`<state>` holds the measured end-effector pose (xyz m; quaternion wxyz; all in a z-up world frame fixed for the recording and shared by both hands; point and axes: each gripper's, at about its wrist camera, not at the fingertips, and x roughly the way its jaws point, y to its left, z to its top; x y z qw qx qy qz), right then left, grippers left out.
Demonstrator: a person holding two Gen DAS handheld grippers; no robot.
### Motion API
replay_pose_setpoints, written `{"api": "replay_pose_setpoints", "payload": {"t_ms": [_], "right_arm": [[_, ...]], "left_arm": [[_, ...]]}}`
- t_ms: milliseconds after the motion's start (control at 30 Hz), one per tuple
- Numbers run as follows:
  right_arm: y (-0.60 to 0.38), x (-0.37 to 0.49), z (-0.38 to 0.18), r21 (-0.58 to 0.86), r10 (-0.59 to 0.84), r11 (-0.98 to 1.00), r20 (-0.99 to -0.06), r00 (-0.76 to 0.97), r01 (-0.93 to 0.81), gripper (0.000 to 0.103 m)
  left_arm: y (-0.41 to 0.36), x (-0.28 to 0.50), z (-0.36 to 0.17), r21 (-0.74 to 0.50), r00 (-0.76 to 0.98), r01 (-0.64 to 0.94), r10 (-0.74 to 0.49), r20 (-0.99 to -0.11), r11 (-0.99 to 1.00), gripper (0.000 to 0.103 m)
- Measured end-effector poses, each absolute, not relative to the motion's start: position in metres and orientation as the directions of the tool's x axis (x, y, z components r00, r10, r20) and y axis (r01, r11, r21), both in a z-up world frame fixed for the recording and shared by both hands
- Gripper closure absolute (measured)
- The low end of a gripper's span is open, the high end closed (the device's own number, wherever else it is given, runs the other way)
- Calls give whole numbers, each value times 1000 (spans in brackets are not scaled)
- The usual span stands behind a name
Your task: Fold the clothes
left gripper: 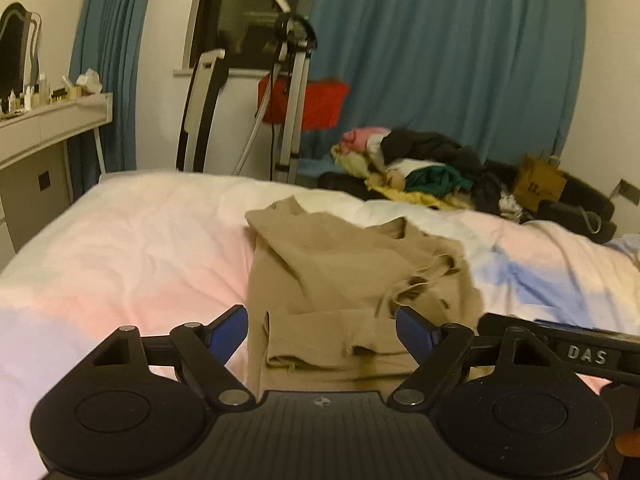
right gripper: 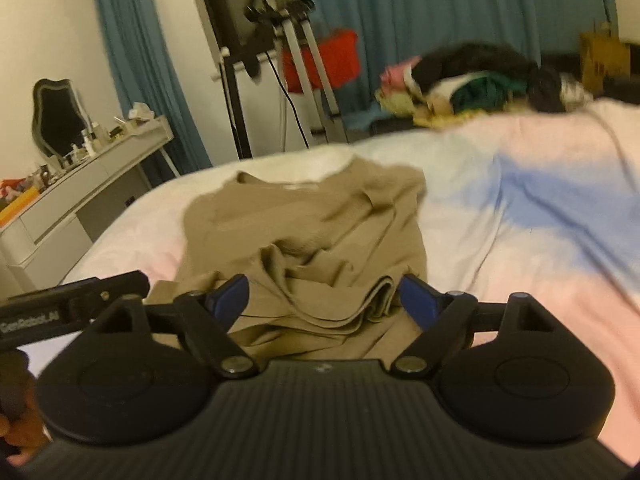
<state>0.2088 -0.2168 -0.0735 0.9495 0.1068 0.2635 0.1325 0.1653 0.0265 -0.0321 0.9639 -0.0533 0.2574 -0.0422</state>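
Note:
A tan garment (left gripper: 340,280) lies rumpled and partly folded on the pastel bedsheet (left gripper: 140,248). My left gripper (left gripper: 322,330) stands open just above its near edge, blue fingertips (left gripper: 228,330) wide apart, nothing pinched between them. In the right wrist view the same tan garment (right gripper: 312,232) shows its neckline at the far end and bunched folds near me. My right gripper (right gripper: 322,298) is open over those folds, the cloth lying loose between its fingers. The other gripper's black body (right gripper: 72,308) shows at the left edge.
A heap of mixed clothes (left gripper: 420,168) sits at the bed's far right, beside a cardboard box (left gripper: 538,182). A white dressing table (left gripper: 52,120) with bottles stands on the left. A clothes steamer stand (left gripper: 292,92) and blue curtains (left gripper: 440,60) lie beyond the bed.

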Motion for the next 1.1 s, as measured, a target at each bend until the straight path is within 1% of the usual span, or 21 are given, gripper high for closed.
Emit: {"api": "replay_pose_setpoints", "payload": {"t_ms": [100,233,333,400,500,533,600,633,667,700,733,767,800,833,867,900,933,967,1033,1100], "right_arm": [[-219,189,-62,275,300,943,-460,836,-188,19],[-222,161,-54,293,294,942,-498,816,-161,19],[-231,138,-55,398,349,907,-524,777,-139,19],[-239,127,-62,520,420,847,-523,742,-112,19],[-248,118,-88,709,534,705,-512,673,-20,17],[-249,117,-98,754,568,656,-507,649,15,18],[-247,118,-117,798,609,598,-513,605,74,18],[-245,121,-125,808,619,581,-517,591,97,20],[-243,124,-132,815,625,567,-519,584,118,24],[-242,127,-139,824,626,549,-516,585,140,24],[-242,130,-146,834,622,527,-510,595,164,24],[-241,133,-152,841,618,508,-505,602,184,24],[-240,135,-156,846,612,495,-501,612,197,25],[-240,138,-157,848,600,489,-497,627,205,30],[-241,139,-157,843,581,494,-502,640,213,44],[-243,140,-156,834,560,505,-512,651,223,53],[-245,140,-157,831,544,503,-518,660,238,72],[-249,139,-160,833,535,490,-521,666,257,77],[-255,137,-164,835,514,469,-523,680,288,80],[-257,132,-160,833,487,471,-519,702,290,80]], "left_arm": [[30,138,-24,-163,856,40,-118,-503,986,19],[34,111,-28,-299,794,34,-208,-571,954,19],[37,95,-41,-414,731,12,-290,-618,910,19],[42,93,-59,-504,679,-33,-351,-645,863,19],[51,93,-87,-624,597,-116,-448,-666,773,22],[56,95,-96,-656,585,-154,-467,-663,739,24],[67,101,-114,-715,585,-233,-492,-645,660,25],[73,103,-121,-751,606,-270,-499,-619,603,25],[79,104,-128,-786,632,-306,-503,-590,538,25],[82,105,-132,-799,650,-325,-495,-577,505,28],[85,106,-135,-806,665,-339,-483,-570,485,39],[87,107,-137,-813,679,-352,-471,-563,464,47],[89,107,-138,-809,689,-357,-454,-565,466,65],[90,106,-137,-802,697,-360,-435,-571,476,80],[91,106,-137,-795,704,-363,-416,-575,486,85],[93,105,-137,-800,715,-363,-408,-568,477,93],[96,103,-136,-809,724,-360,-407,-557,465,94],[99,102,-135,-816,733,-356,-406,-546,454,95],[100,97,-129,-829,755,-334,-398,-520,449,96],[101,93,-125,-840,775,-314,-392,-495,442,98]]}}
